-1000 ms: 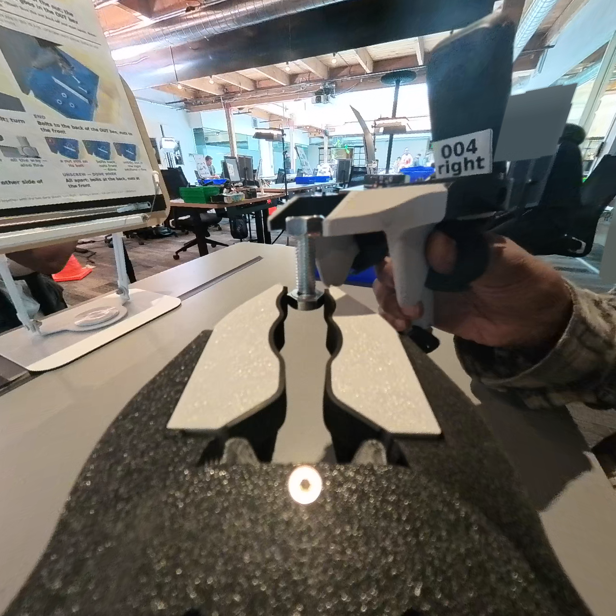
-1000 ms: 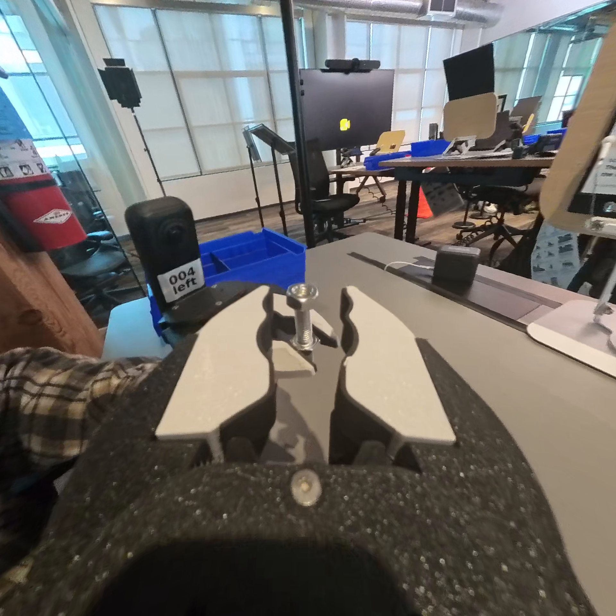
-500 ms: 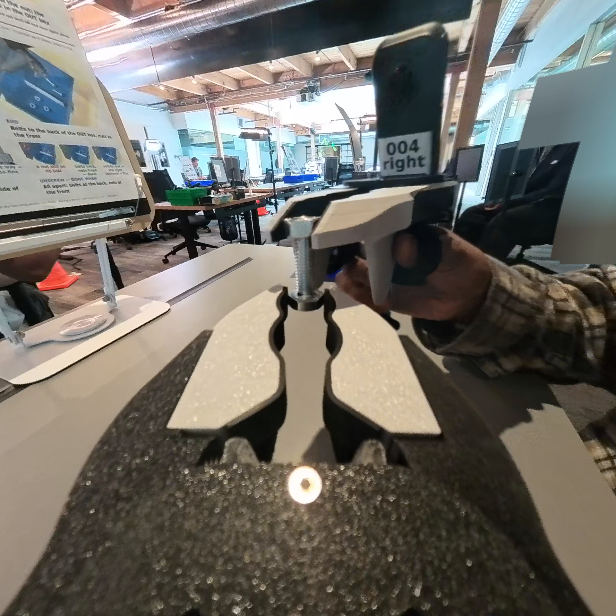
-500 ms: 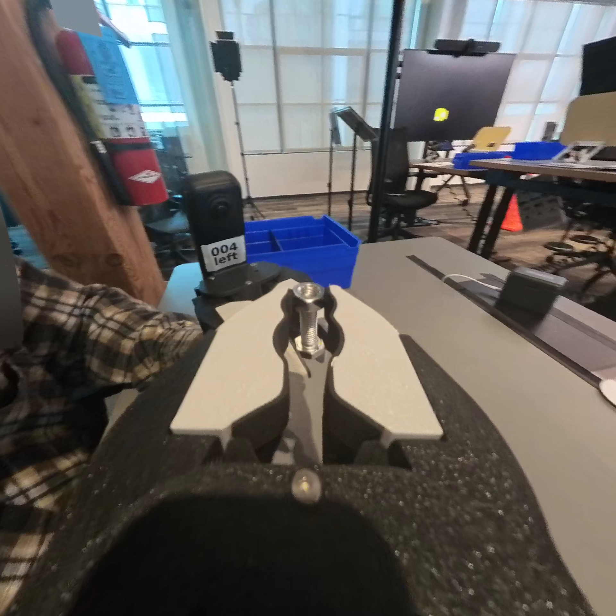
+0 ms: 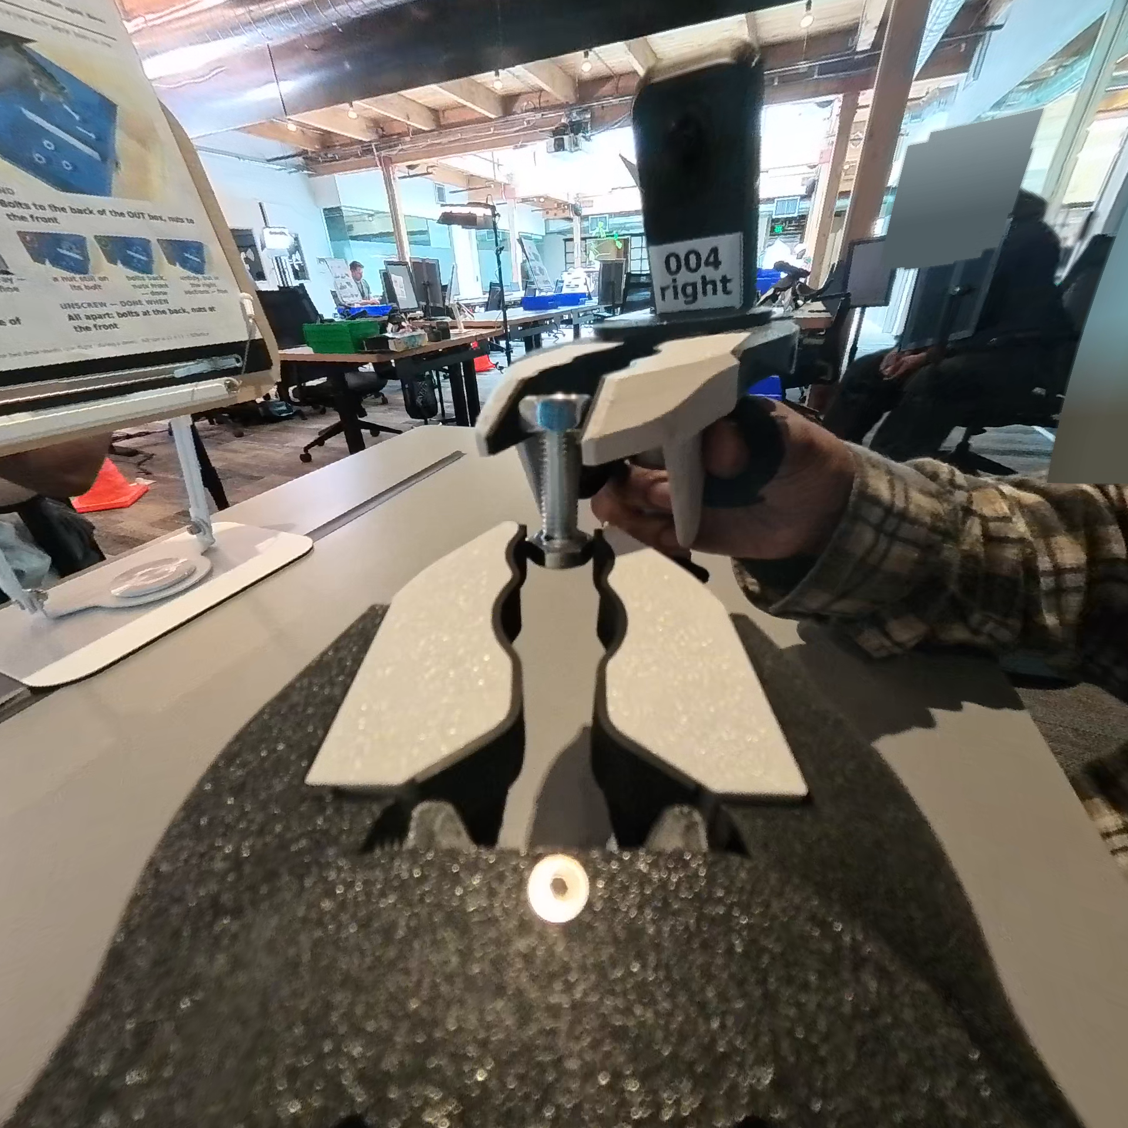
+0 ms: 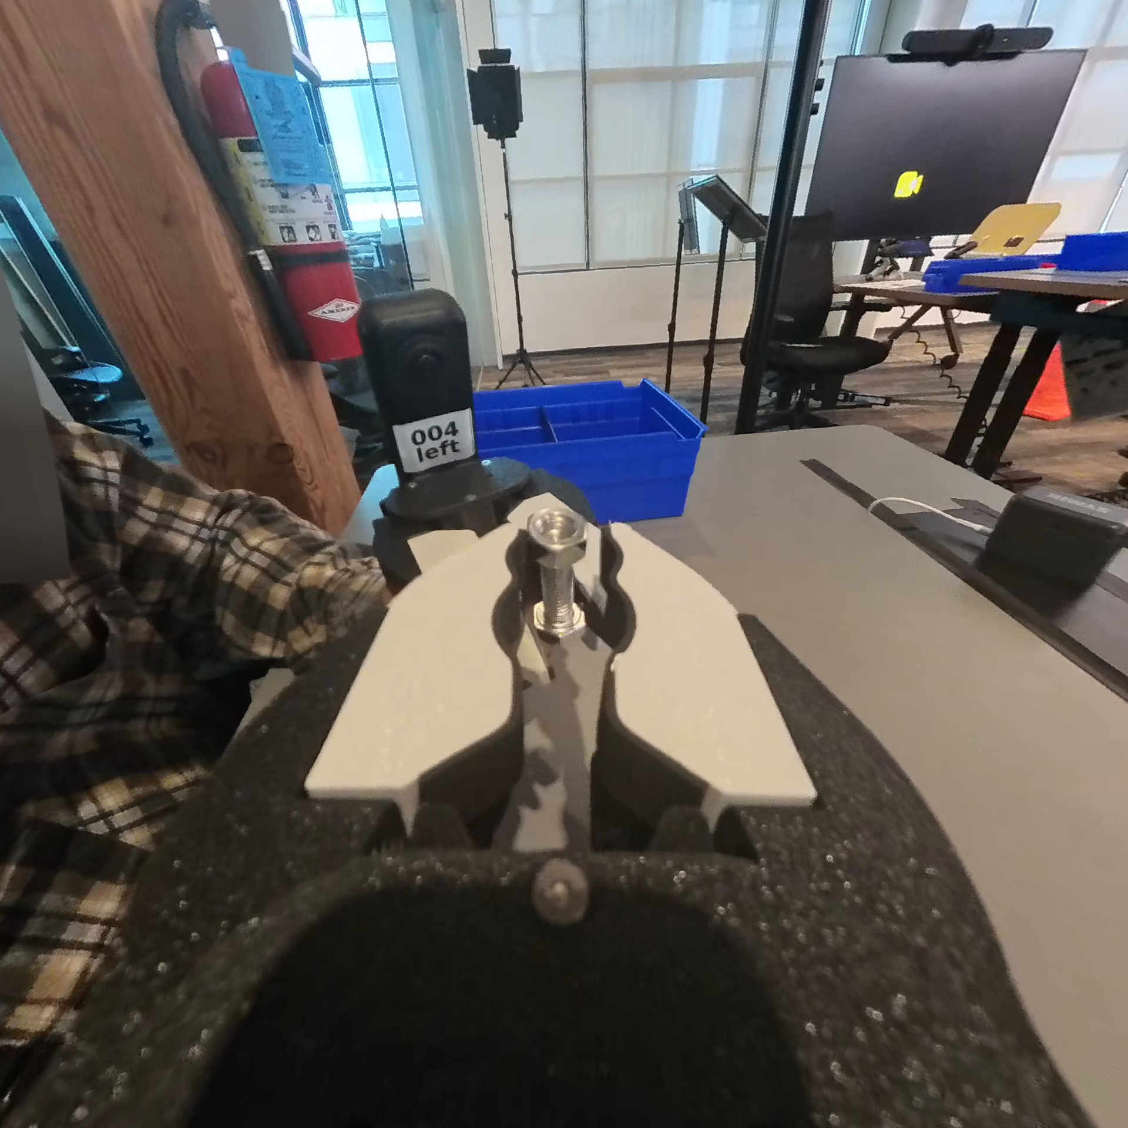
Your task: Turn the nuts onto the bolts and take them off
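My left tool (image 5: pixel 560 552) pinches the nut (image 5: pixel 563 554) above the table (image 5: pixel 183 702); my right tool (image 6: pixel 558 564) clamps the bolt (image 5: pixel 560 482) head. Tilting either could cross-thread or drop them.

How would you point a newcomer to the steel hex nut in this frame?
Start at the grey table, where two white-fingered grippers meet above it around one upright silver threaded bolt. The right gripper clamps the bolt's head; the left gripper pinches the steel hex nut at the bolt's lower end. It is the only six-sided collar on the threads.
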Demonstrator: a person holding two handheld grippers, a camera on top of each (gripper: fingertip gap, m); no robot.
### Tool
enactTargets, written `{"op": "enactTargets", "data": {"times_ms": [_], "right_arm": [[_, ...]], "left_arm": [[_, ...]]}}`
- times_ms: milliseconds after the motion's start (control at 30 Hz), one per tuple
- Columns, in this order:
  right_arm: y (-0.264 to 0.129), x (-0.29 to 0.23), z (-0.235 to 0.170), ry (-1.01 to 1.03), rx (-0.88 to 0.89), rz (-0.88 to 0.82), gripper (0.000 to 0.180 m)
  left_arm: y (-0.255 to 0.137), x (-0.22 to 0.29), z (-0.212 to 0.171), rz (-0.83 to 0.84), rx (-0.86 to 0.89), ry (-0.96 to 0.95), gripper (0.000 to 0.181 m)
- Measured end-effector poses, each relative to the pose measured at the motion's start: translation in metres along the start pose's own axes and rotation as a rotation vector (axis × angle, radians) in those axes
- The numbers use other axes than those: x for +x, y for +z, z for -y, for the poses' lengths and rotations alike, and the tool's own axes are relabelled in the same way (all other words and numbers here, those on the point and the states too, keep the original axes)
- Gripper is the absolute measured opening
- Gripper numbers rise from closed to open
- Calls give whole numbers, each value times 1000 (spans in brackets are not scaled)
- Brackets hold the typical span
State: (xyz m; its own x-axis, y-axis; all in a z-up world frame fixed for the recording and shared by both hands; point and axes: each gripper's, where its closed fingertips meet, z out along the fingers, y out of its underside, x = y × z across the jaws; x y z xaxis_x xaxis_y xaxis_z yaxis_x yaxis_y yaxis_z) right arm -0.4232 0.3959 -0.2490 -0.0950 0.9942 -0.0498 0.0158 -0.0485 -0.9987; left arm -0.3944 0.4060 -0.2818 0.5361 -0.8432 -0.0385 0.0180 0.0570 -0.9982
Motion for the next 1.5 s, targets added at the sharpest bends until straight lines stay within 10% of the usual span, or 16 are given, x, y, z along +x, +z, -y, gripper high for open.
{"op": "enactTargets", "data": {"times_ms": [467, 1500], "right_arm": [[-19, 11, 18, -7, 210, -287, 71], [-16, 8, 23, -19, 186, -169, 65]], "left_arm": [[-2, 2, 7, -45, 61, -69, 20], [-6, 12, 17, -82, 111, -32, 20]]}}
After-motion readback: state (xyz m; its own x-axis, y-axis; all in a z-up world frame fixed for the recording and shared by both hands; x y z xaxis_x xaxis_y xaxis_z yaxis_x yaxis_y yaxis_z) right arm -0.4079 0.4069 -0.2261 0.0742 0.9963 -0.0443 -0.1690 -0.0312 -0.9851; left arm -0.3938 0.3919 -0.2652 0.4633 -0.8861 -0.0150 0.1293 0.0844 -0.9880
